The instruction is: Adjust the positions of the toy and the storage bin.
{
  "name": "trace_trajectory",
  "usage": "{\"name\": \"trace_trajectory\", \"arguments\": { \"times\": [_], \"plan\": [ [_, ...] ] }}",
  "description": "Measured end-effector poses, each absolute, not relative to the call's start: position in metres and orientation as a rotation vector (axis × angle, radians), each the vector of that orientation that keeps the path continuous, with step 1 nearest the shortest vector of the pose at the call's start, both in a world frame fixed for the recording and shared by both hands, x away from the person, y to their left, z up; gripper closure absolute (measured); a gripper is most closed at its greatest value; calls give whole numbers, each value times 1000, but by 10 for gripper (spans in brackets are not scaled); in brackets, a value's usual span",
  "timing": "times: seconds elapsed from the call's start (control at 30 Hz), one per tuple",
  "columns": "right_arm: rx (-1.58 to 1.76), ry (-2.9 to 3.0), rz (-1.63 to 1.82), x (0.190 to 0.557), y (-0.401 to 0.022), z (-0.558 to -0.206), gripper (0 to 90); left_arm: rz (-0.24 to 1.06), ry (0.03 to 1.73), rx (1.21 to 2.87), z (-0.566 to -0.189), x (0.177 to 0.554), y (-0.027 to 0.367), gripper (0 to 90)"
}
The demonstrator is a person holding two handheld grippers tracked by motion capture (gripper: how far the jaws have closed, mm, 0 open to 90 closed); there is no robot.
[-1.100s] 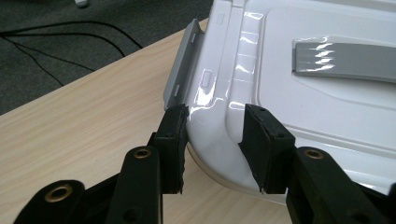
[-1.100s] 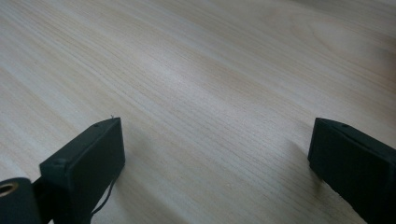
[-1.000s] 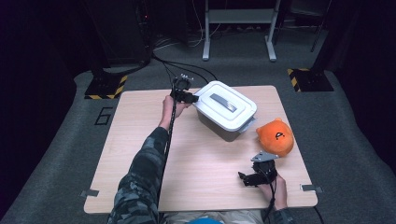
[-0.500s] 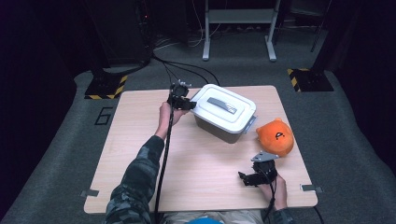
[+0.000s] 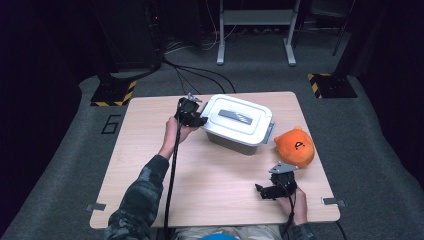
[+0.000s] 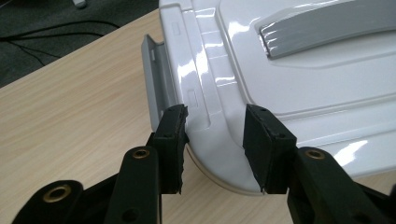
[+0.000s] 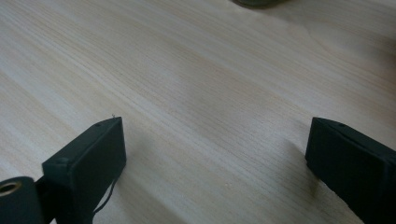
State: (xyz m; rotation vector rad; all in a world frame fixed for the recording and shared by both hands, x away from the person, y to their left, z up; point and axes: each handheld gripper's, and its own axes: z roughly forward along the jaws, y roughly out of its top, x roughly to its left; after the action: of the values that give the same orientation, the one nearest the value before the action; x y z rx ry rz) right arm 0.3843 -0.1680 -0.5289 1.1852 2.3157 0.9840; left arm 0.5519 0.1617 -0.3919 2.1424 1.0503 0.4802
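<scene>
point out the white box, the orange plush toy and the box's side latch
white box point(image 5: 239, 120), high view, on the lid beside its grey handle
orange plush toy point(image 5: 295, 146), high view, middle of its round body
side latch point(image 6: 154, 77), left gripper view, on the grey flap

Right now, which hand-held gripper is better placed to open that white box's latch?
Left. The left hand-held gripper already has its jaws open around the white box at the corner beside the grey latch. The right hand-held gripper rests open on the table, well away.
</scene>
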Motion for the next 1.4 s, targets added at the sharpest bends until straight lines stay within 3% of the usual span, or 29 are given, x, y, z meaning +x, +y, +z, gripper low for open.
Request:
{"name": "trace_trajectory", "arguments": {
  "times": [0.2,0.3,0.43,0.77,1.07,1.2,1.4],
  "plan": [
    [1186,2316,984,384,-168,-529,43,471,1037,2139,-391,553,160,548],
    [1185,2316,984,384,-168,-529,43,460,1032,2155,-389,558,156,313],
    [1187,2315,984,384,-168,-529,44,469,983,2155,-384,562,146,143],
    [1187,2314,989,384,-168,-529,48,395,765,2195,-379,581,92,29],
    [1180,2317,991,384,-168,-529,53,347,752,2226,-393,596,70,10],
    [1181,2317,995,384,-168,-529,56,345,682,2244,-392,596,72,138],
    [1181,2317,995,384,-168,-529,56,298,608,2255,-391,598,70,251]
  ]
}}
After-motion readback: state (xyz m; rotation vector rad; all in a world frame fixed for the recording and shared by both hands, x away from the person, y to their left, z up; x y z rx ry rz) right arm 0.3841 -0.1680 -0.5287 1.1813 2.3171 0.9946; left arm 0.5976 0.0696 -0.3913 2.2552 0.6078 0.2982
